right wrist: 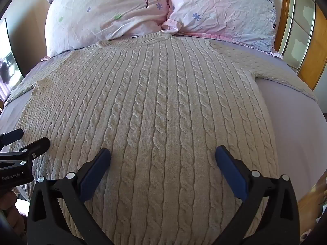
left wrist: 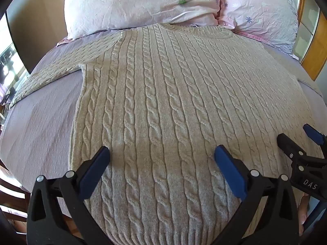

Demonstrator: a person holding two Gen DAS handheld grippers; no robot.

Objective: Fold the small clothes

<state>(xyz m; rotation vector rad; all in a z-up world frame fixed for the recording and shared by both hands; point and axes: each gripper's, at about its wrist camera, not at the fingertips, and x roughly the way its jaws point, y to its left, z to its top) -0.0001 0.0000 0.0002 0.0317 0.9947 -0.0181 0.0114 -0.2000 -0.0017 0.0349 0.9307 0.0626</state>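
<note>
Across the bed [left wrist: 38, 122], in the left wrist view, a cream cable-knit sweater [left wrist: 163, 94] lies spread flat and face up on the lilac sheet, its neckline touching the two floral pillows [left wrist: 143, 2] at the headboard end and its ribbed hem nearest the camera. One sleeve [left wrist: 51, 75] stretches out to the left across the sheet. The left gripper [left wrist: 162, 154] hangs over the lower part of the sweater with its blue-padded fingers [left wrist: 96, 169] spread wide apart; nothing is held between them. At the right edge of this view part of the other tool shows, black with a blue tip, also above the knit.

Seen from the right wrist view, the same sweater [right wrist: 159, 106] fills most of the frame, collar up against the pillows [right wrist: 114, 10] and the other sleeve [right wrist: 276, 75] reaching right toward the wooden bed frame [right wrist: 306, 75]. The right gripper [right wrist: 163, 154] is poised above the lower body of the garment, its fingers [right wrist: 231, 173] wide open and empty. Whether the tips touch the wool cannot be told. The left gripper's black arm enters from the left edge, over the sweater's side.
</note>
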